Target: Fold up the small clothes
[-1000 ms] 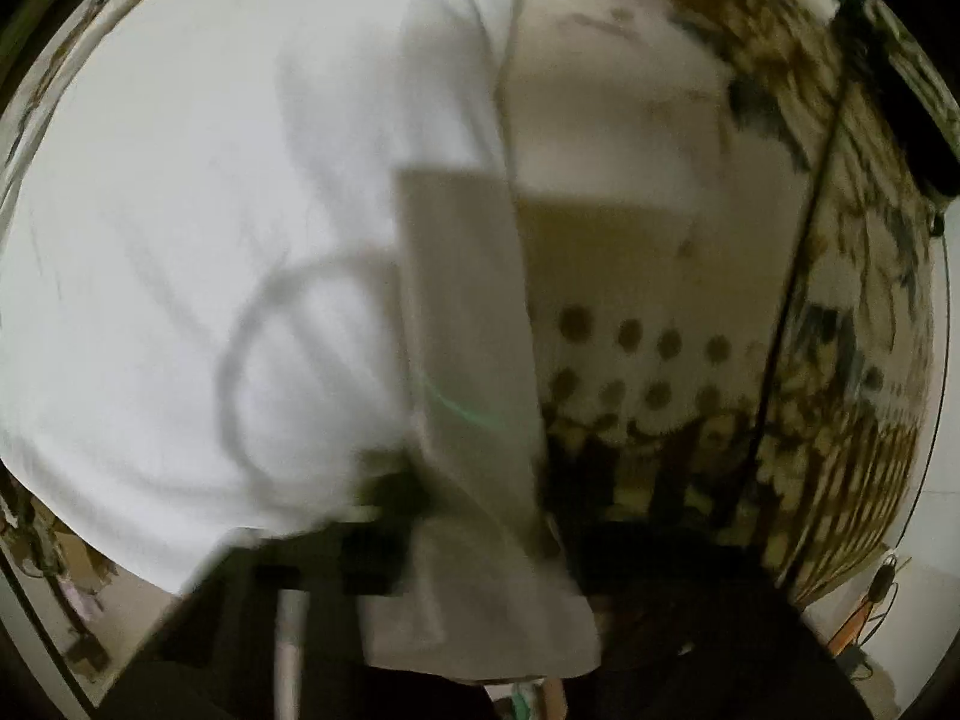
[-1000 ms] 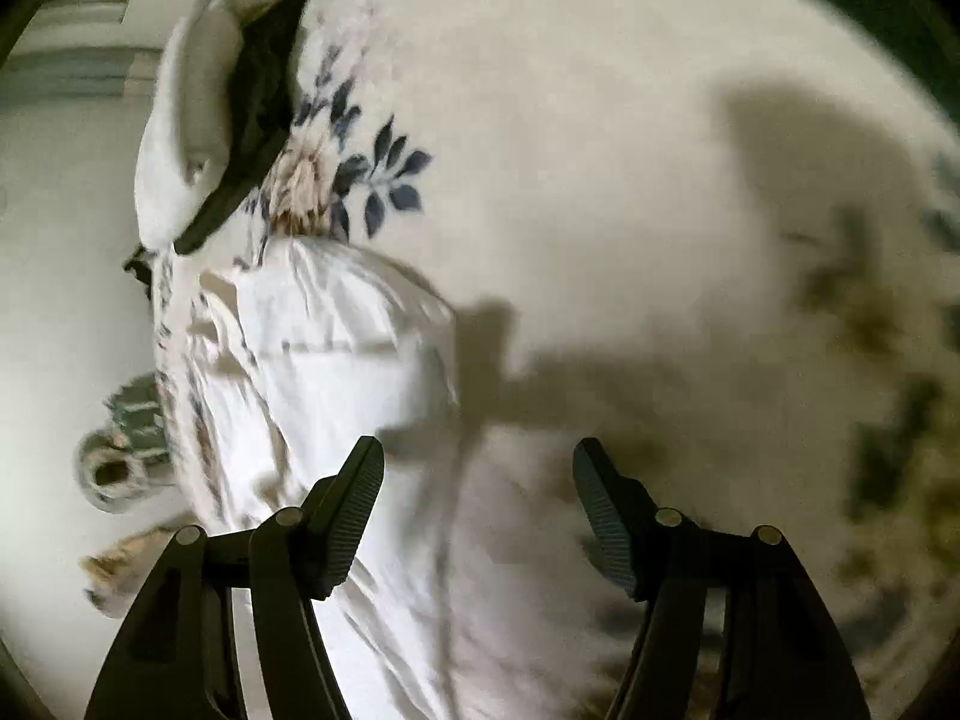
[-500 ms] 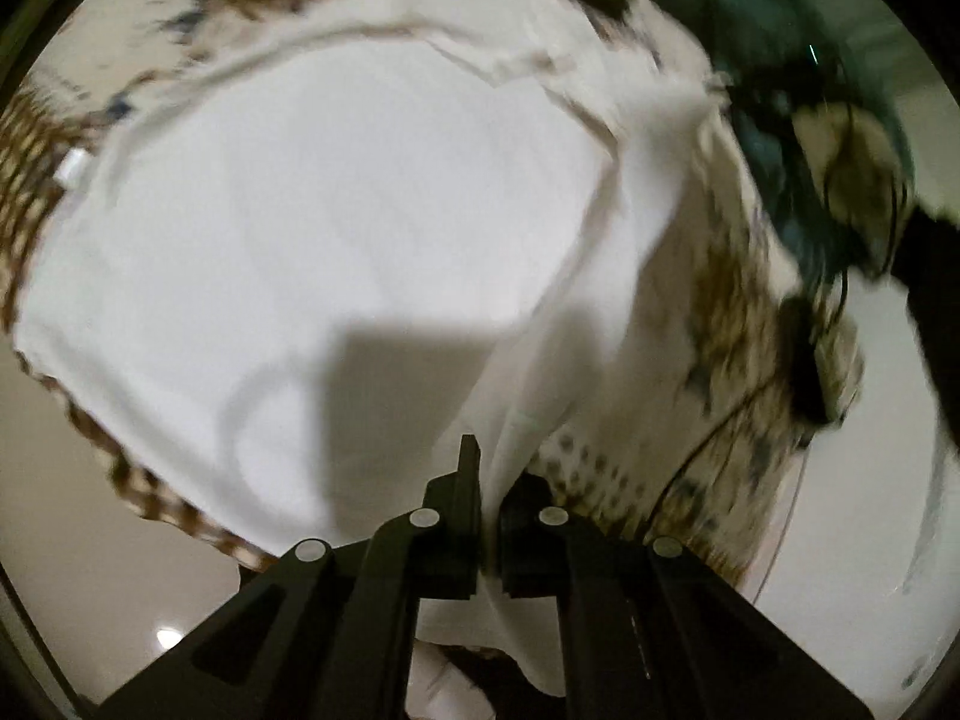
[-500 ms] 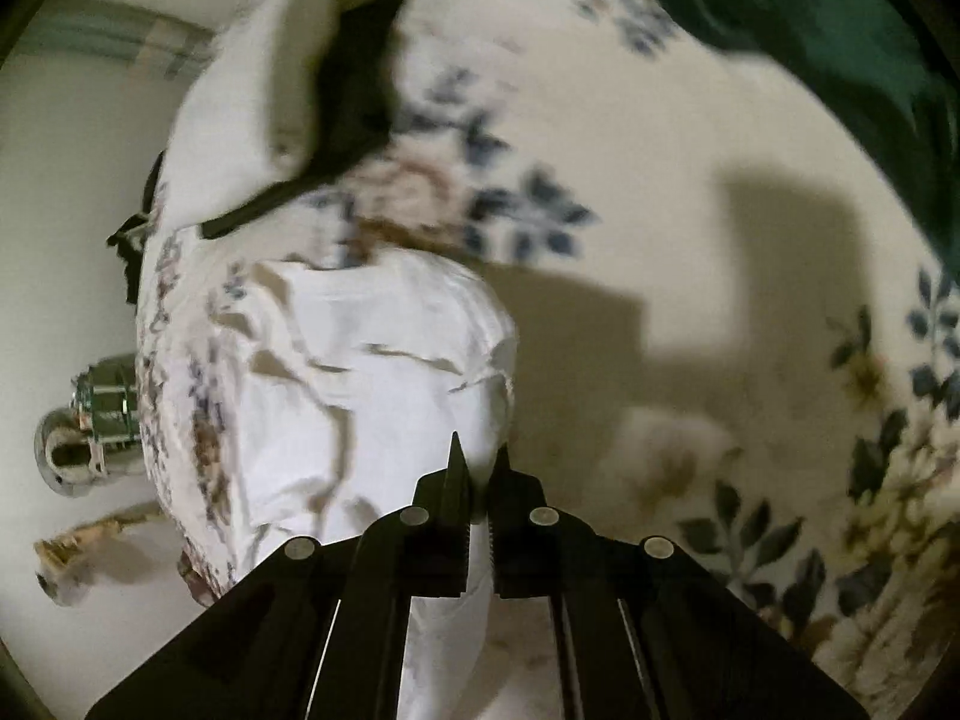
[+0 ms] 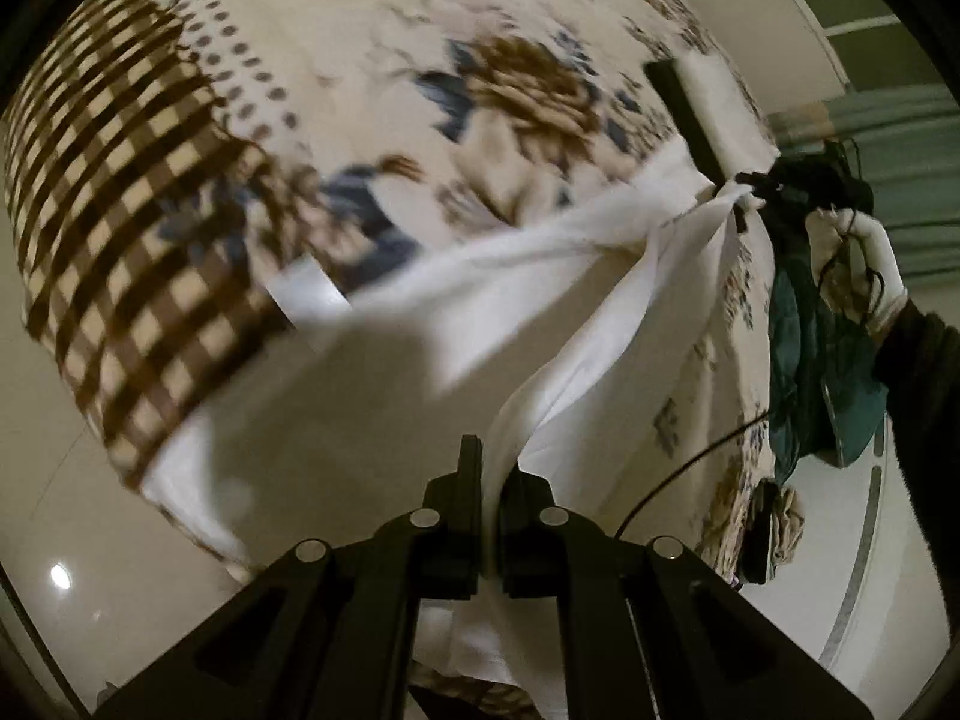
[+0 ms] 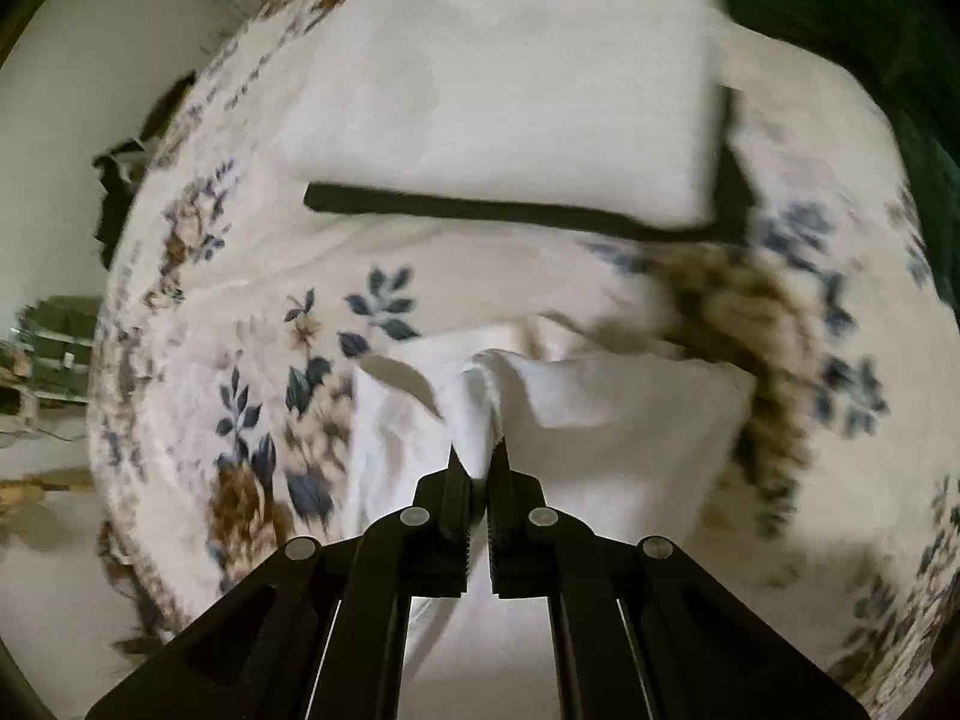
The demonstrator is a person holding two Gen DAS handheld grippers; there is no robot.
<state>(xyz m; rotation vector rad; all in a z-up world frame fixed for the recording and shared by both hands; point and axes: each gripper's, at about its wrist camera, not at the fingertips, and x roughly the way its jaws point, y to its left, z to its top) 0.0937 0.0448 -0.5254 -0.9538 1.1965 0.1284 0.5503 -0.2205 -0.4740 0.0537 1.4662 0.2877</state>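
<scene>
Above the floral bedspread [image 5: 372,30], the white garment [image 5: 540,264] is held lifted by both grippers. From the left wrist view alone, the garment is seen stretched from the left gripper [image 5: 491,474] toward 2 o'clock, its long axis on that diagonal, ending at the right gripper [image 5: 750,186] in a gloved hand [image 5: 852,252]. From the right wrist view alone, a folded white-and-black stack [image 6: 510,108] is seen at 12 o'clock. Both jaws are clenched on the cloth's edge, right gripper [image 6: 477,468] included.
</scene>
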